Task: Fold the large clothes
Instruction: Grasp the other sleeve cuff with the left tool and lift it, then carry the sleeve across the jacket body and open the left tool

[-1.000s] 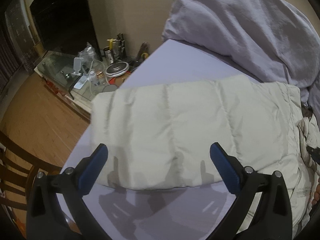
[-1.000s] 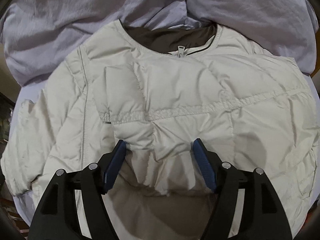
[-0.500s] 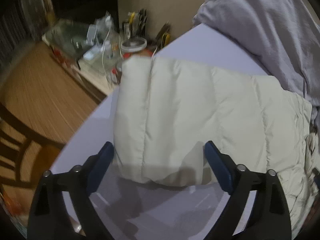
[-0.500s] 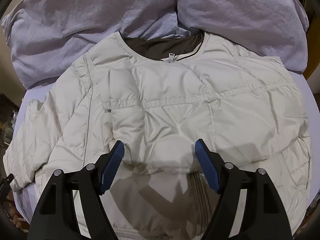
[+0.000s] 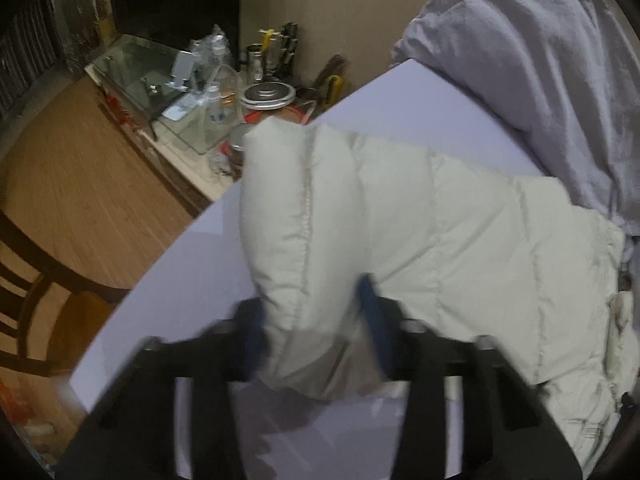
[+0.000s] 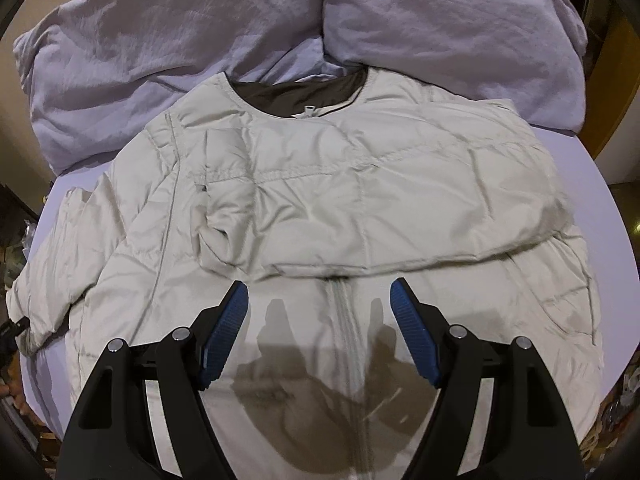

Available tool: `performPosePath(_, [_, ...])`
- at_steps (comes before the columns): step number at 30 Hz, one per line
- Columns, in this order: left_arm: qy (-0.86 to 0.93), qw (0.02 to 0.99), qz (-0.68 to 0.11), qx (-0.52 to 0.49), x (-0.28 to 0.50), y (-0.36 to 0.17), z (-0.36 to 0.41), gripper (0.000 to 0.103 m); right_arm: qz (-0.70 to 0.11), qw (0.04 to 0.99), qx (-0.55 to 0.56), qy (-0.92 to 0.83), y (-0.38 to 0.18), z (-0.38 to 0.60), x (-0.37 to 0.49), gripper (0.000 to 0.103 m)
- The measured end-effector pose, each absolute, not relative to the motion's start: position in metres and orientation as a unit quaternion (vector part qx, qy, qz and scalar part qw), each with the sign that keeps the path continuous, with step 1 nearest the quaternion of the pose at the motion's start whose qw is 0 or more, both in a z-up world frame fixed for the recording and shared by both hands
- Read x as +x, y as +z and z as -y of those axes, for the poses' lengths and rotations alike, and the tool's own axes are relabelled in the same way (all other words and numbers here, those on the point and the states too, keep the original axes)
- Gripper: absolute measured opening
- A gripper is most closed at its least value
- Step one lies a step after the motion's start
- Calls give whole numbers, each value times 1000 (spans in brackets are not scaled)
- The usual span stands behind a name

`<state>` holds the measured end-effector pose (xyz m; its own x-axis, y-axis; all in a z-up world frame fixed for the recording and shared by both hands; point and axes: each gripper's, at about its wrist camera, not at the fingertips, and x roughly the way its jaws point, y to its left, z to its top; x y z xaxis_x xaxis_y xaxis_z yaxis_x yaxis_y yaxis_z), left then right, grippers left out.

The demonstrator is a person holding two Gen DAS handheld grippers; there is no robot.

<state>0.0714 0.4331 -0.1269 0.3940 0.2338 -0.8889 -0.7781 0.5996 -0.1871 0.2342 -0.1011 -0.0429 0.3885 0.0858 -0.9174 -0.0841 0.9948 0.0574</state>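
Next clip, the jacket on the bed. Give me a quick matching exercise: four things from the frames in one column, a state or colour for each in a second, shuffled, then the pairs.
Things:
1. left gripper
2. right gripper
3. jacket lining
4. duvet

States or colours:
A. lilac, bunched behind the collar
B. dark brown, showing at the neck
C. jaws closing around the sleeve cuff
D. open, empty, above the zip

Pairs: 1-C, 2-D, 3-B, 4-A

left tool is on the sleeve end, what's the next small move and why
Probably finish closing the left tool on the sleeve cuff, then carry it across onto the puffer jacket. Its jaws are closing with the cuff between them, this sleeve lies out over the bed sheet, and the right tool hangs open, holding nothing.
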Motion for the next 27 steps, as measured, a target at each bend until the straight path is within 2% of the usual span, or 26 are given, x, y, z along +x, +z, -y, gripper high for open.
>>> performPosePath(2, [317, 778, -438, -320, 73, -124, -432, 15, -549, 834, 2, 51, -41, 107, 231, 75])
performPosePath(5, [314, 784, -433, -315, 77, -114, -425, 12, -547, 835, 5, 53, -40, 114, 232, 75])
performPosePath(15, [287, 842, -368, -272, 126, -31, -348, 11, -537, 839, 3, 90, -35, 140, 249, 75])
performPosePath(20, [245, 870, -350, -247, 176, 12, -274, 11, -534, 839, 3, 103, -31, 172, 258, 75])
performPosePath(27, [192, 894, -348, -209, 235, 39, -176, 11, -534, 839, 8, 107, -30, 230, 265, 75])
